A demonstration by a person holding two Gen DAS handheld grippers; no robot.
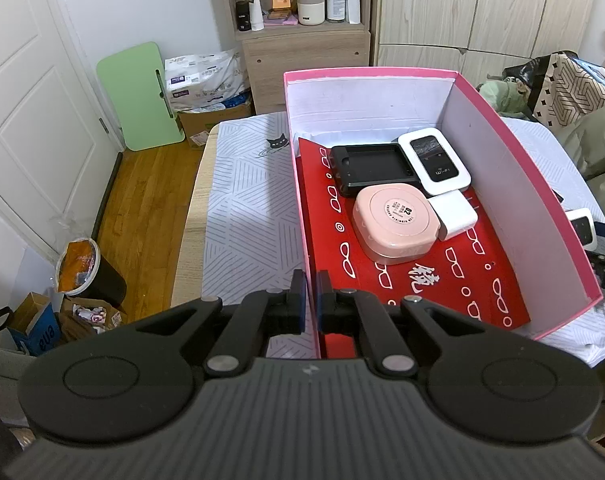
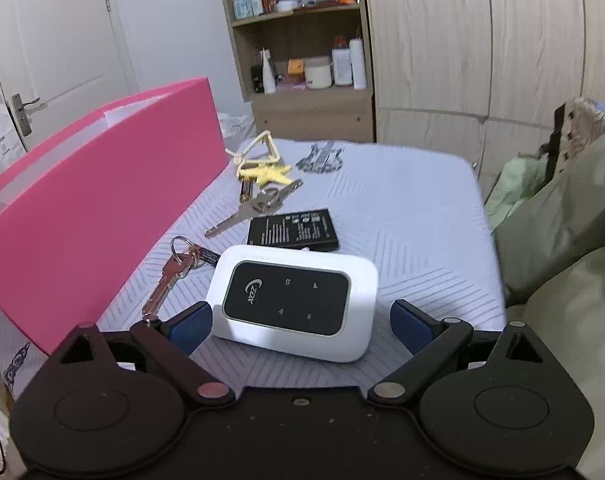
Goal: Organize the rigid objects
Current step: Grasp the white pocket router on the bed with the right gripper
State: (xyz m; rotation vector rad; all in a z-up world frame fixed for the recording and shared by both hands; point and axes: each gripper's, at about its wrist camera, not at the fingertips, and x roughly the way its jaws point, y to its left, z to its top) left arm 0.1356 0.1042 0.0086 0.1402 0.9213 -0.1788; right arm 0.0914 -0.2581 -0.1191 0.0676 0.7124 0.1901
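Reaching for the white Wi-Fi router (image 2: 294, 300) on the bedcover (image 2: 402, 208) — the right gripper (image 2: 302, 326) is spread wide, pads flanking the router's near end without pressing on it. The left gripper (image 1: 311, 300) is pinched on the near wall of the pink box (image 1: 502, 152), steadying it. Step in hand: the pickup. Next move calls for pushing further over the router, closing, then lifting it over the wall — keys (image 2: 170, 276) and battery (image 2: 294, 230) remain outside, beside the box.
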